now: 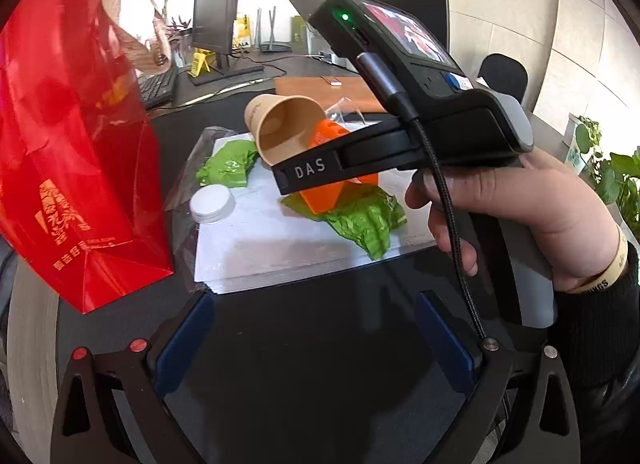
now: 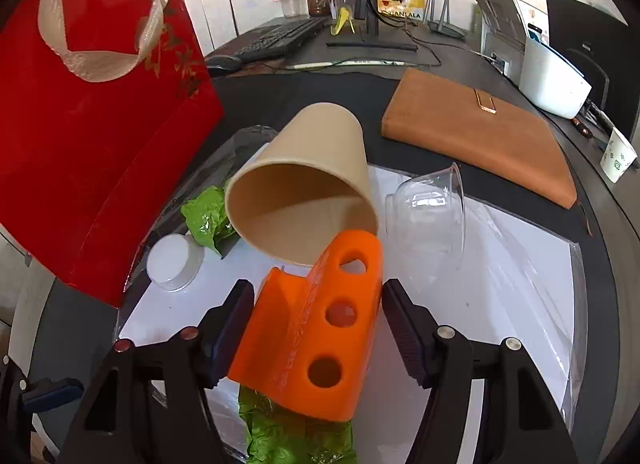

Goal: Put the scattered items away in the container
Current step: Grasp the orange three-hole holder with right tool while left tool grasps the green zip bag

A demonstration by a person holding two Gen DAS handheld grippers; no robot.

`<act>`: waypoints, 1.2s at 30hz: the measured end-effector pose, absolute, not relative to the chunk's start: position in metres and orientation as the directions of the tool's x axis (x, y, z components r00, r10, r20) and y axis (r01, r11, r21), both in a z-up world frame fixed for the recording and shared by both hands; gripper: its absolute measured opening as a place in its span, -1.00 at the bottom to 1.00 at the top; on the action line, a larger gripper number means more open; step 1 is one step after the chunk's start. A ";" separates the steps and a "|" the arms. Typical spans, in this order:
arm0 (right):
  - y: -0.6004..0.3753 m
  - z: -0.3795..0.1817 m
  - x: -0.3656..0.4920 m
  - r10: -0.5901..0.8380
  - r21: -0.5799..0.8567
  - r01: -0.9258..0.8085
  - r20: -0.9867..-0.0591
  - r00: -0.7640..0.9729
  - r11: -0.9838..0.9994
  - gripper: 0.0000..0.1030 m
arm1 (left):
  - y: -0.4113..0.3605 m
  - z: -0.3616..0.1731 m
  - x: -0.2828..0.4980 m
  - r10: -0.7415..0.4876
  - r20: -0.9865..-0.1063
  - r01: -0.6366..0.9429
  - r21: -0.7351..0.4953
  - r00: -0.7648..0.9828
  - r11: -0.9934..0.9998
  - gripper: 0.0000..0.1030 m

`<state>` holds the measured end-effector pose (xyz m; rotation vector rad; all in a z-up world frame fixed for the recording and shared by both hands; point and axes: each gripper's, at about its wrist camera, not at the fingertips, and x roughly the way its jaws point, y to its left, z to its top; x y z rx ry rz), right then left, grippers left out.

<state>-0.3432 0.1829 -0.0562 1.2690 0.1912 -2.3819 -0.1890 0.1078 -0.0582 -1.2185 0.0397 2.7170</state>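
A red gift bag (image 1: 72,144) with a ribbon handle stands at the left of the dark table. On a white sheet (image 1: 280,248) lie a tipped brown paper cup (image 2: 304,192), an orange block with three holes (image 2: 316,336), two crumpled green wrappers (image 1: 230,166) (image 1: 368,220), a white lid (image 2: 174,262) and a clear plastic cup (image 2: 428,208) on its side. My right gripper (image 2: 319,292) is shut on the orange block, one pad on each of its sides. The block rests on a green wrapper against the paper cup's rim. My left gripper (image 1: 316,340) is open and holds nothing, in front of the sheet.
A brown notebook (image 2: 480,136) lies behind the sheet on the right. Further back are a keyboard (image 2: 276,40), a monitor (image 1: 216,4), a white box (image 2: 552,80) and a small printed paper cup (image 2: 618,158). A person's hand (image 1: 520,216) holds the right gripper's handle.
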 end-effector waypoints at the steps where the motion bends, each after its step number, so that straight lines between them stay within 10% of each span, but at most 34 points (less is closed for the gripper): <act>1: 0.185 -0.057 -0.343 -0.316 0.088 0.435 -0.815 -0.485 -0.896 0.37 | 0.108 -0.058 -0.192 0.137 -0.746 -0.161 -0.040 -0.652 -0.986 0.98; 14: 0.244 -0.043 -0.339 -0.354 0.174 0.362 -0.777 -0.521 -0.916 0.37 | 0.083 -0.061 -0.256 0.063 -0.753 0.023 -0.102 -0.655 -0.994 0.98; 36: 0.331 -0.026 -0.346 -0.309 0.218 0.222 -0.736 -0.602 -0.950 0.36 | 0.186 -0.073 -0.281 0.214 -0.772 -0.188 -0.124 -0.599 -0.974 0.98</act>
